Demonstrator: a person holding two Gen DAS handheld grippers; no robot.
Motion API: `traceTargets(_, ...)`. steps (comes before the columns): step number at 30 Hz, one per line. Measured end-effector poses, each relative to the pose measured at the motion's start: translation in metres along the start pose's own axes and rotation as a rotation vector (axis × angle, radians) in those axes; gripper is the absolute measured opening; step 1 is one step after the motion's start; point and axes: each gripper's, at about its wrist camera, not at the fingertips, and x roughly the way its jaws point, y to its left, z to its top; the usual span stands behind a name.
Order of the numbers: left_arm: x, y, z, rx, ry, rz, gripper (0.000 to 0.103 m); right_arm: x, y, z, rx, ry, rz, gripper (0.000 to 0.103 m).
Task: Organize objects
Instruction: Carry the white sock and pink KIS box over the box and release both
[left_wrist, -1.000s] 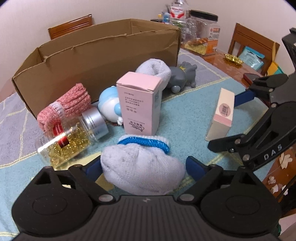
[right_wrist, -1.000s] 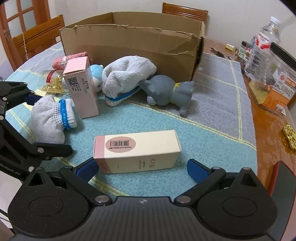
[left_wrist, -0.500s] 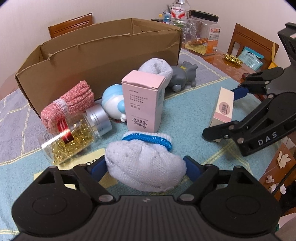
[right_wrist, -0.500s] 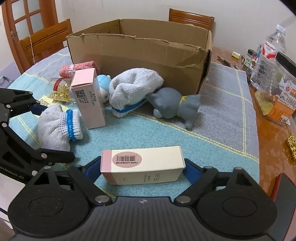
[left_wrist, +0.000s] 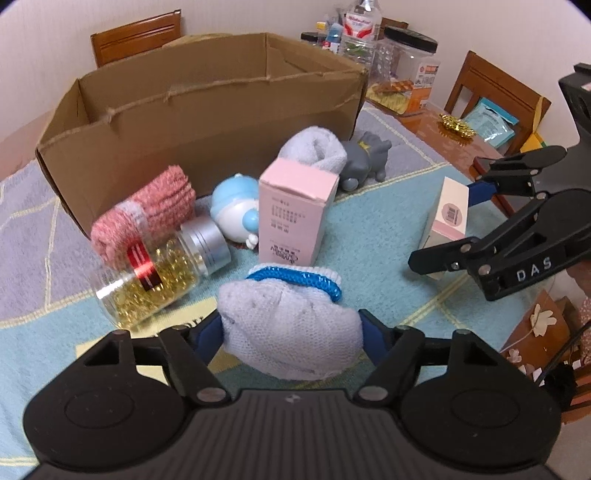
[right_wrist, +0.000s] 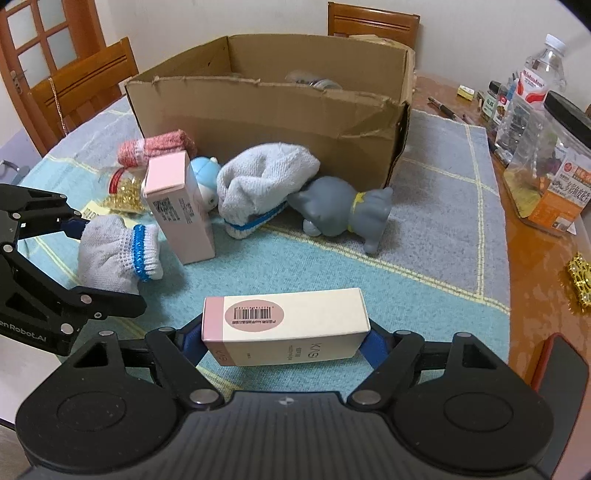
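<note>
The left claw (left_wrist: 291, 332) is closing on a grey rolled sock with a blue cuff (left_wrist: 288, 328), its blue pads touching both sides of the bundle, which lies on the teal cloth of the worktop (left_wrist: 369, 236) in front of an upright pink box (left_wrist: 295, 210). The right claw (right_wrist: 284, 341) is closing on a cream carton with a barcode sticker (right_wrist: 288, 325), its pads against both short ends. Behind them stands an open cardboard box (right_wrist: 273, 114).
</note>
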Motion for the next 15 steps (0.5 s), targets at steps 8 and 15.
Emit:
traceTargets(8, -0.031, 0.005, 0.018, 0.035, 0.000, -0.050, 0.074, -0.023, -0.002, 0.017, -0.003, 0.006, 0.006, 0.084)
traceTargets(15, -0.061, 0.022, 0.043, 0.058, -0.021, -0.095, 0.074, -0.042, 0.002, 0.038, -0.012, -0.008, -0.012, 0.084)
